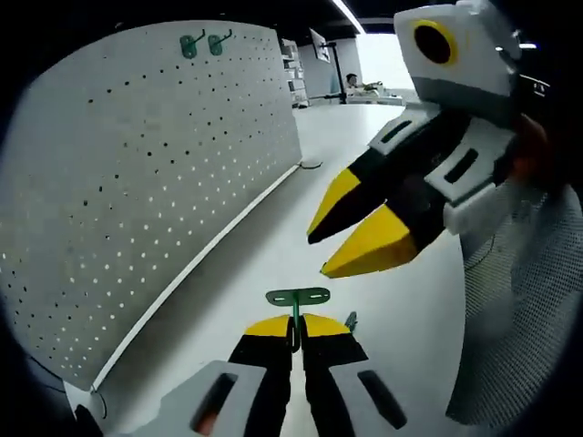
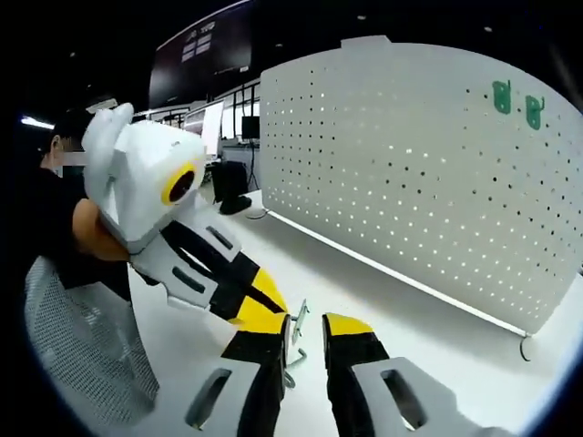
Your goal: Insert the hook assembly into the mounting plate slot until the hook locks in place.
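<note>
My left gripper (image 1: pixel 296 330) is shut on the stem of a green hook (image 1: pixel 298 298), whose flat slotted head stands up above the yellow tips. A white pegboard (image 1: pixel 137 164) stands upright on the table to the left, with two green hooks (image 1: pixel 202 43) mounted near its top. My right gripper (image 1: pixel 321 255) comes in from the upper right, open, its tips just above and to the right of the held hook. In the right gripper view, the hook (image 2: pixel 296 339) sits in the gap of my open right gripper (image 2: pixel 305 328), beside its left jaw. The left gripper (image 2: pixel 260 305) reaches it from the left. The pegboard (image 2: pixel 410 164) stands behind, with its mounted hooks (image 2: pixel 517 102).
The white table (image 1: pixel 273 246) runs along the pegboard's foot. A grey mesh chair back (image 1: pixel 524 319) (image 2: pixel 82 346) stands at the table's edge beside a person. Monitors (image 2: pixel 228 118) and a dark object (image 2: pixel 232 196) stand at the table's far end. A thin cable (image 1: pixel 310 165) lies by the board's corner.
</note>
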The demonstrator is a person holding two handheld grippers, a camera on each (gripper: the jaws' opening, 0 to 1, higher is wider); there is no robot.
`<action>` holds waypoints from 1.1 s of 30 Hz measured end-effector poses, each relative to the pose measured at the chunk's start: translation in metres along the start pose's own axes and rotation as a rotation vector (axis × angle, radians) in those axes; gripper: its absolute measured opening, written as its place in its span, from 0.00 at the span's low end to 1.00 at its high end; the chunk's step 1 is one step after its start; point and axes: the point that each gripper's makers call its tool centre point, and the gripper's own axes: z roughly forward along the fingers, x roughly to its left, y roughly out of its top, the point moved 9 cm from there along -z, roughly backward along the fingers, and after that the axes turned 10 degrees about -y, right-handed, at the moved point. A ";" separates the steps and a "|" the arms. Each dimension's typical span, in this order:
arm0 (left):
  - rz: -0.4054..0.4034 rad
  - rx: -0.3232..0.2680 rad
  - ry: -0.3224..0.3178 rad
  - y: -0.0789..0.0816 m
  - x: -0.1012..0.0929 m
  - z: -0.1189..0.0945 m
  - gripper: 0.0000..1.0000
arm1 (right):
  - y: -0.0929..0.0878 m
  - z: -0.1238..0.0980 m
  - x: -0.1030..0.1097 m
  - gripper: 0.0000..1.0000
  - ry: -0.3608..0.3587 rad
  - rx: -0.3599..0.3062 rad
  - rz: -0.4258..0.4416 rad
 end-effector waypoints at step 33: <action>-0.025 -0.182 -0.053 0.021 -0.026 -0.018 0.17 | -0.007 -0.007 -0.018 0.00 -0.033 0.052 0.131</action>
